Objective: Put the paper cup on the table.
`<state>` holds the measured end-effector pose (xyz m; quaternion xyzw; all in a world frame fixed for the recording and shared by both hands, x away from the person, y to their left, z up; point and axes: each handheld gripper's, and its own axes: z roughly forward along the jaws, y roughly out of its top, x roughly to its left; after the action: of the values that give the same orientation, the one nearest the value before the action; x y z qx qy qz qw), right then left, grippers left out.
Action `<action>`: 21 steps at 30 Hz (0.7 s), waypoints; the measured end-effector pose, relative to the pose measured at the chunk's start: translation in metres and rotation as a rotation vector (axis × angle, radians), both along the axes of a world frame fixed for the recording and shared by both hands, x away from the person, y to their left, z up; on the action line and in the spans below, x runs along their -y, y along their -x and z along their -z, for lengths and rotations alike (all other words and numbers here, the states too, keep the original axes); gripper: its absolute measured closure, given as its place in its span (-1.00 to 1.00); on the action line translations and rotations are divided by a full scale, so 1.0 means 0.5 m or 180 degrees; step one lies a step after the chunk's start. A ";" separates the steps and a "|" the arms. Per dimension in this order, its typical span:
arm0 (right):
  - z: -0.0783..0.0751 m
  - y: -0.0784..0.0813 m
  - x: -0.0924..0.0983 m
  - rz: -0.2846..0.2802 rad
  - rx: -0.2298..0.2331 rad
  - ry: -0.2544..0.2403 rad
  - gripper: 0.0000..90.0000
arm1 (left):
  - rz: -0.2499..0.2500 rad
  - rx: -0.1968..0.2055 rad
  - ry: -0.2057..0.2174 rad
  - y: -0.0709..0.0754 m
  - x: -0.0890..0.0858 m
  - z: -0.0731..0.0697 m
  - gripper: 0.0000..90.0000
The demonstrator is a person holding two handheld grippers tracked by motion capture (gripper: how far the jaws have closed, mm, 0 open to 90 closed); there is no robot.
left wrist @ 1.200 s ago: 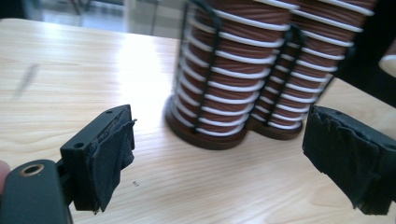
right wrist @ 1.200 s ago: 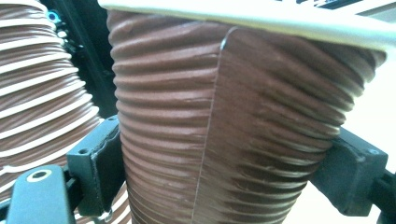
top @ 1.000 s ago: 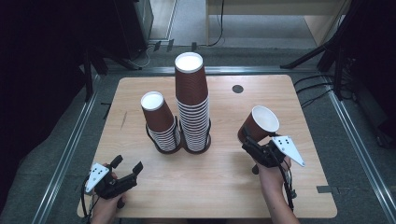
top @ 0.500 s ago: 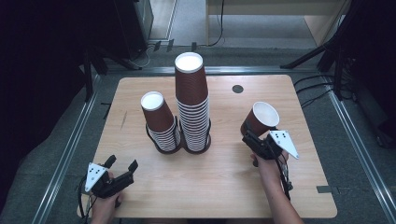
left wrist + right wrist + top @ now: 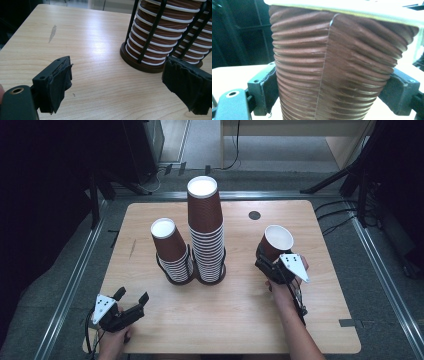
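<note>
A pale wooden table [image 5: 235,320] sits on a grey floor with dark stands behind it. From the high view, your right gripper [image 5: 267,265] clenches a single brown ribbed cup [image 5: 276,242], tilted with its white mouth up and away from you, off to the right of the two stacks. The tall stack [image 5: 206,230] and the short stack [image 5: 172,252] stand side by side in black wire holders, between your two grippers and farther out. Your left gripper [image 5: 131,306] lies low at the near left edge, jaws apart and holding nothing. Since a second ago, the left gripper has drawn back toward you, while the cup has shifted slightly. In the left gripper view, its jaws stand wide open over bare wood, with a holder's base [image 5: 136,62] ahead to the right. In the right gripper view, the cup's ridged wall [image 5: 332,67], seam down the middle, is squeezed between both jaws.
</note>
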<state>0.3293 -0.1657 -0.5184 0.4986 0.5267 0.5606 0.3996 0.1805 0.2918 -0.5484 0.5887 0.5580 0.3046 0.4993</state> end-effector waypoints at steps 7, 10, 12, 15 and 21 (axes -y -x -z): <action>0.003 -0.017 0.010 0.0191 -0.0318 0.0197 -0.70 | -0.0015 -0.0028 0.0066 0.000 -0.008 -0.001 -0.78; 0.010 -0.021 0.014 0.0199 -0.0339 0.0258 -0.70 | -0.0006 -0.0030 0.0059 0.000 -0.008 -0.001 -0.78; 0.015 -0.026 0.018 0.0245 -0.0360 0.0319 -0.70 | 0.0000 -0.0030 0.0041 0.000 -0.006 -0.001 -0.78; 0.019 -0.031 0.024 0.0291 -0.0401 0.0311 -0.70 | 0.0000 -0.0031 0.0039 -0.001 -0.006 0.000 -0.78; 0.031 -0.043 0.033 0.0434 -0.0548 0.0411 -0.70 | 0.0000 -0.0031 0.0034 -0.001 -0.004 0.000 -0.78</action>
<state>0.3508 -0.1822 -0.5337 0.5527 0.5590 0.4522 0.4213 0.1810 0.2940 -0.5484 0.5875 0.5620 0.2988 0.4998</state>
